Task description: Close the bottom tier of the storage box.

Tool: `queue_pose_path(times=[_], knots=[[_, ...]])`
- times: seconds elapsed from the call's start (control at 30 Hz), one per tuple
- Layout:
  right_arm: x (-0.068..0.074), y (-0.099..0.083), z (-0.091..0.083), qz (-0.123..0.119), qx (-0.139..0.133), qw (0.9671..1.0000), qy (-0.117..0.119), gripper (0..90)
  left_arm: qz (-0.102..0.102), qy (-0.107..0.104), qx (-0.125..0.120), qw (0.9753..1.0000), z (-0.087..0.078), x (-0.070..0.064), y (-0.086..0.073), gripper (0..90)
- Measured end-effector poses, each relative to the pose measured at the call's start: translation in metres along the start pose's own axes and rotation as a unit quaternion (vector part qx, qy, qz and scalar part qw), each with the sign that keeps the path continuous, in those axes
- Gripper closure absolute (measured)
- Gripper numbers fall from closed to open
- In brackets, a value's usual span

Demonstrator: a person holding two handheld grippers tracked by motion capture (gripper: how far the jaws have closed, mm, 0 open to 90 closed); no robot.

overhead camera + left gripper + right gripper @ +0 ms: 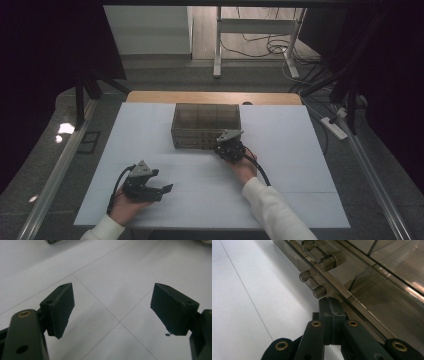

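A smoky see-through drawer box (200,120) stands at the middle of the white table top (290,165). My right gripper (229,145) is at the box's front right corner, low down. In the right gripper view its jaws are pressed together with nothing between them, and the right gripper (329,301) has its tip just below a clear bar handle (313,285) on a drawer front (372,297). A second handle (322,255) sits farther along. My left gripper (162,181) rests near the front left of the table, open, with only bare table between the jaws of the left gripper (112,297).
A wooden table edge (210,97) shows behind the white top. Beyond it are a desk frame (218,45) and loose cables (272,47) on the floor. A power strip (334,127) lies right of the table, and metal rails (55,175) run along both sides.
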State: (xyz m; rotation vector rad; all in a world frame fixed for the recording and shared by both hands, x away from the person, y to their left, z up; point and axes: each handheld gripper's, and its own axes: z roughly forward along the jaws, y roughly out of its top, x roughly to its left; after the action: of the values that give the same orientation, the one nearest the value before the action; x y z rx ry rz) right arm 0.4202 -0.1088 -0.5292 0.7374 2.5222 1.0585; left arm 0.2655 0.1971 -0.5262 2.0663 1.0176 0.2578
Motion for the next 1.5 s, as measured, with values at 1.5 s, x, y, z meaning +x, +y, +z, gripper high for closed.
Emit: queue_pose_path(times=[1.5], knots=[[0.004, 0.003, -0.020, 0.008, -0.025, 0.9994, 0.021, 66.0, -0.001, 0.000, -0.001, 1.0000, -0.001, 0.002, -0.001, 19.8]])
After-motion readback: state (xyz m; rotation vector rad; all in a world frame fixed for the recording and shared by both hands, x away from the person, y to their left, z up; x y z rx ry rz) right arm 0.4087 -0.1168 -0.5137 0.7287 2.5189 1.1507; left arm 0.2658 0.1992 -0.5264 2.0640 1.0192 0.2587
